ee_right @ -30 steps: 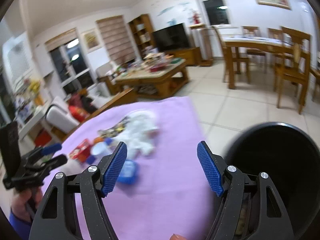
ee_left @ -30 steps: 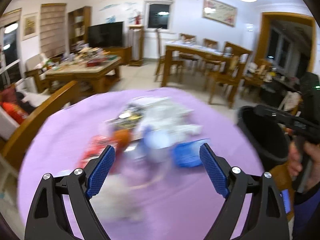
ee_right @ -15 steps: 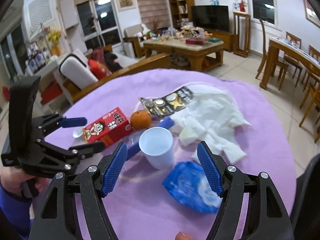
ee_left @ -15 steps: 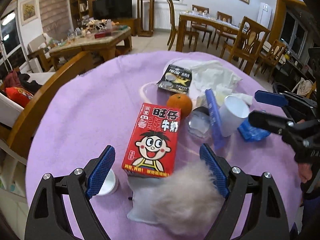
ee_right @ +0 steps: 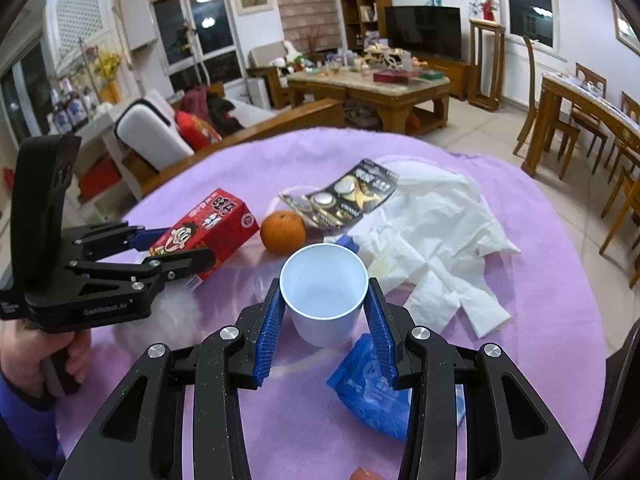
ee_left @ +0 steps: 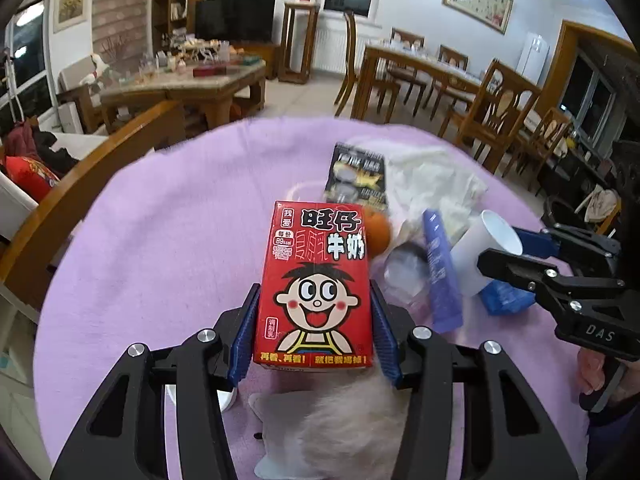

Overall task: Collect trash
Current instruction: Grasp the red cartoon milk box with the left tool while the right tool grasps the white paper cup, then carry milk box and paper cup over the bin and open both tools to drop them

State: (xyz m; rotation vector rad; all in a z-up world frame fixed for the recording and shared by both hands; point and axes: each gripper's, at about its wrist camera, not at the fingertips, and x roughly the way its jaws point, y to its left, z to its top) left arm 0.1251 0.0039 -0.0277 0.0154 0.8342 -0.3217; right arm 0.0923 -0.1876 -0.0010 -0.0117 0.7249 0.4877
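Between closing jaws, left hand-held gripper (ee_left: 314, 326) pinches milk carton (ee_left: 316, 280).

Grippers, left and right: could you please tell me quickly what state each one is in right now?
Left gripper: jaws closing on the red cardboard milk carton, pads against its sides.
Right gripper: jaws closing on the white paper cup, pads at its wall.

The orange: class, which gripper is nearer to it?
Left. The left gripper, closing around the red milk carton, sits beside the orange; the right gripper, around the white cup, is farther.
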